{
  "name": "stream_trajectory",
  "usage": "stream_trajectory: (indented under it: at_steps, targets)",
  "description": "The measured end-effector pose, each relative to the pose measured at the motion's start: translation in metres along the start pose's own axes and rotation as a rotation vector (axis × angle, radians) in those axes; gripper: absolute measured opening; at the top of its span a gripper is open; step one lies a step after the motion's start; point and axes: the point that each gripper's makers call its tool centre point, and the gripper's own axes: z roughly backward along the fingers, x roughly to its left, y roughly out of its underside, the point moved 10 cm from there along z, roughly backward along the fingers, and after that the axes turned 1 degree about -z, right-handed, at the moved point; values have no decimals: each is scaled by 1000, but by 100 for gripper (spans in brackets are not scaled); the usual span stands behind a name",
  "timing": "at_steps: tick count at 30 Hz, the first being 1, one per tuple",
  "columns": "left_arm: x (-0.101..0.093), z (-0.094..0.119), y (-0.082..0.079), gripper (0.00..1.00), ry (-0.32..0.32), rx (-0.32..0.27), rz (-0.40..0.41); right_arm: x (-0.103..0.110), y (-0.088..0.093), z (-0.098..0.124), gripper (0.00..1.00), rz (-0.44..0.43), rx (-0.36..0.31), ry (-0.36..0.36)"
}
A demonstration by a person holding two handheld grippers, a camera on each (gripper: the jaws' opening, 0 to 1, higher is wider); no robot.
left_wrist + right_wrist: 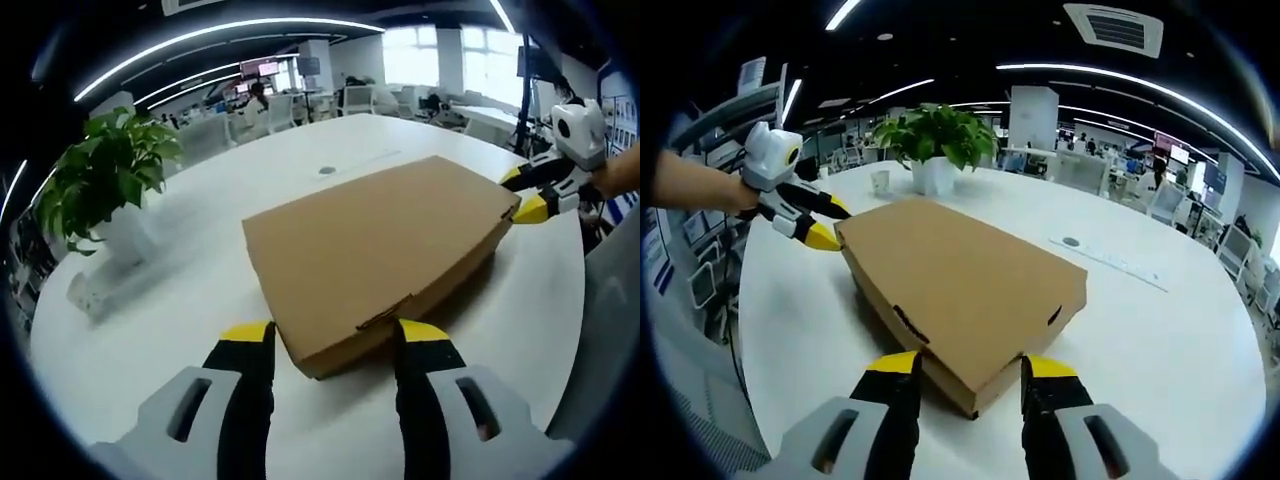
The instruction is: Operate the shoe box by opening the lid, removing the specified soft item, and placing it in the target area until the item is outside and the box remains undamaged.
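Note:
A closed brown cardboard shoe box [380, 240] lies flat on a round white table [150, 340]. My left gripper [335, 338] is open, its yellow-tipped jaws straddling the box's near corner. In the left gripper view, my right gripper [525, 193] sits at the box's far right corner, jaws apart around it. In the right gripper view, the box [960, 280] lies diagonally. My right gripper [970, 366] is open around its near corner, while the left gripper [830, 224] brackets the far left corner, held by a person's hand [695, 185].
A potted green plant [105, 180] in a white pot stands near the table's edge, with a small white cup [880, 181] beside the plant [935, 135]. A round cable port [1071, 241] is set in the tabletop [1180, 340]. Office desks and chairs lie beyond.

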Motion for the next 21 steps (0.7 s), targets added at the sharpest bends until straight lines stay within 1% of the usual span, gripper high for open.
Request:
stream_trajectory:
  at_steps: [3, 9, 21]
  targets:
    - [0, 0, 0, 47, 3, 2, -3, 0, 0, 0, 37, -1, 2, -1]
    - [-1, -2, 0, 47, 6, 6, 23, -1, 0, -1, 36, -6, 7, -6]
    - [-6, -2, -1, 45, -12, 12, 45, -3, 0, -3, 35, -3, 12, -9]
